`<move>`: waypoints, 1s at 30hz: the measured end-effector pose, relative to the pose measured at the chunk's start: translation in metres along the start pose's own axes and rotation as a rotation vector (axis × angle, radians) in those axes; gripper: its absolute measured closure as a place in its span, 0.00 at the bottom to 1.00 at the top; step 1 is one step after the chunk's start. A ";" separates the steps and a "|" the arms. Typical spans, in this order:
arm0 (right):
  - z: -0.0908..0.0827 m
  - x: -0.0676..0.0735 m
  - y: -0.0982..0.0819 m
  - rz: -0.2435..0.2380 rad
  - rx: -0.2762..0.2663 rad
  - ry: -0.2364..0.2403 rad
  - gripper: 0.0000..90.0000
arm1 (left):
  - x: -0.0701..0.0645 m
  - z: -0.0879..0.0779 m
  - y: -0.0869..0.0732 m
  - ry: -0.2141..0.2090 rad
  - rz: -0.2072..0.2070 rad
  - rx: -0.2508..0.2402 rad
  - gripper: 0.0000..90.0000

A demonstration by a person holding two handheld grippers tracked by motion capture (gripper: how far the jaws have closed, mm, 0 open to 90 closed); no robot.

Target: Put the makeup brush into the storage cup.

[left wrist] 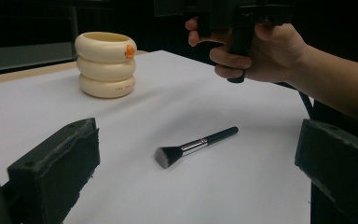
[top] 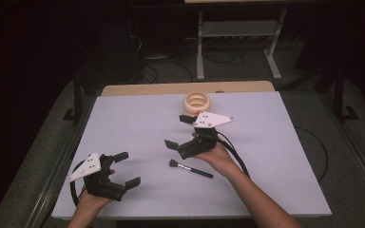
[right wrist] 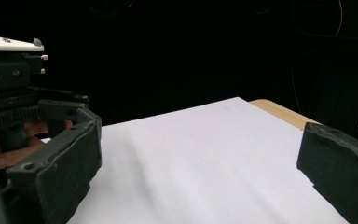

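A table (top: 275, 156) covered by a white sheet is seen from above, with a strip of bare wood along its far edge. Near that far edge, about the middle, a cream holder (top: 196, 101) shaped like three stacked rings stands upright; in the left gripper view (left wrist: 105, 64) a small orange mark is seen at its rim.

The right gripper (top: 180, 130) is held above the middle of the table, its jaws spread wide with nothing between them, and its grey plate is turned upward. In the left gripper view the hand (left wrist: 256, 49) gripping it is seen raised above the sheet. The left gripper (top: 127, 168) is held low over the near left part of the table, its jaws likewise wide apart and empty.

A makeup brush (top: 190, 168) is laid flat on the sheet just in front of the right hand and below the right gripper, apart from both pairs of jaws. Its dark bristles are pointed toward the left gripper and its black handle toward the right forearm. In the left gripper view the brush (left wrist: 196, 146) is seen between that gripper's jaws but well beyond them.
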State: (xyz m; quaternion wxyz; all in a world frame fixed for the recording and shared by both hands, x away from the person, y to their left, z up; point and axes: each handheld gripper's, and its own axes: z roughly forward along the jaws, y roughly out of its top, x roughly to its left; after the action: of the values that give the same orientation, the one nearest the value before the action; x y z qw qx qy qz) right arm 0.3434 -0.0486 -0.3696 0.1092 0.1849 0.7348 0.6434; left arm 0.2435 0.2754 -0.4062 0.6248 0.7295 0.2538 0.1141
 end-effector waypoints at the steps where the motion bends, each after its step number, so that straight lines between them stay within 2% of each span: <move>1: 0.001 0.000 0.000 0.004 -0.001 0.002 0.00 | 0.000 0.000 0.000 0.000 -0.003 0.000 0.00; 6: 0.007 -0.001 0.002 0.002 -0.008 0.007 0.00 | 0.000 0.000 0.000 0.000 -0.004 -0.001 0.00; 12: 0.012 -0.003 0.000 0.011 0.015 0.010 0.00 | 0.000 0.000 -0.001 -0.001 -0.006 -0.002 0.00; 17: 0.015 -0.005 -0.001 0.023 0.051 0.018 0.00 | 0.001 0.000 -0.001 0.000 -0.007 -0.002 0.00; 20: 0.018 -0.006 -0.001 0.027 0.097 0.020 0.00 | 0.001 0.000 -0.001 0.001 -0.006 0.004 0.00; 25: 0.022 -0.005 0.001 0.008 0.131 0.033 0.00 | 0.000 0.001 -0.001 -0.002 -0.009 0.002 0.00; 30: 0.022 -0.004 0.001 0.002 0.171 0.024 0.00 | 0.000 0.000 -0.001 0.000 -0.007 0.001 0.00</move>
State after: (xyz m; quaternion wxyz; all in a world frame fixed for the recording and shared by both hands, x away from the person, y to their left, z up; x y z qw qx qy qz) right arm 0.3560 -0.0306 -0.3724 0.0836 0.1864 0.7880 0.5807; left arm 0.2436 0.2753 -0.4073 0.6249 0.7289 0.2564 0.1119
